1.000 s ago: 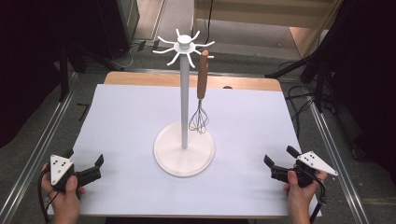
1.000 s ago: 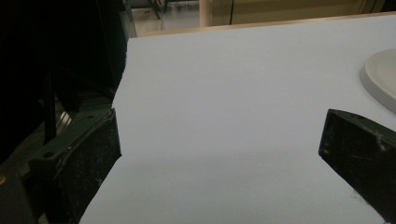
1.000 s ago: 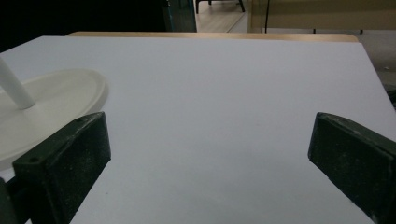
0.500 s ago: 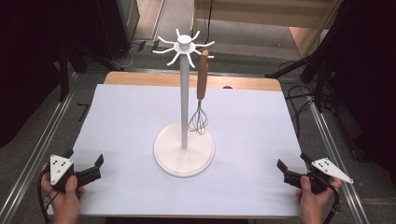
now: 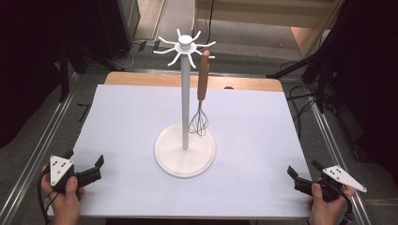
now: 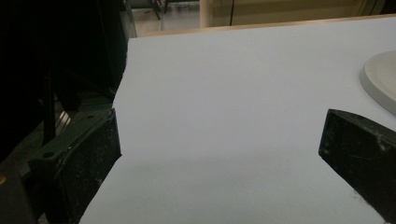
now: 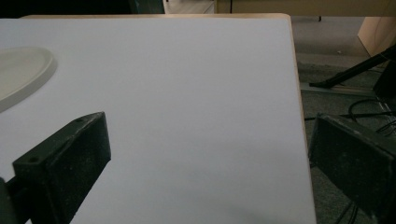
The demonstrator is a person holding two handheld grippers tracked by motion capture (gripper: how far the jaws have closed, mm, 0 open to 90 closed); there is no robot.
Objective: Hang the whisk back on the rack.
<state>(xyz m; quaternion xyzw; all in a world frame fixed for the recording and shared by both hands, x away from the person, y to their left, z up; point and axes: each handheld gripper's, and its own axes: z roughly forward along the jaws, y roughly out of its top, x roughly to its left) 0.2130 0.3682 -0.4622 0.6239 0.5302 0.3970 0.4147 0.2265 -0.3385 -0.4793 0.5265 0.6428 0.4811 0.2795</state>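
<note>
Wooden table covered by pale lavender sheet [image 5: 131,122]. At centre, tall white hook stand on round base [image 5: 185,154], wooden-handled wire whisk [image 5: 202,93] hung from one hook, wires just above base. At near left corner, left black two-jaw gripper [image 5: 87,164], jaws wide, empty. At near right corner, right black two-jaw gripper [image 5: 302,176], likewise wide, empty.

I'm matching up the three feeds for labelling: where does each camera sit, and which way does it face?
High view: above the person's side, looking forward and down at the table, whisk on stand; both hands, left gripper, right gripper.
Left gripper view: rides that gripper, facing the stand's base.
Right gripper view: likewise; shares the base.
</note>
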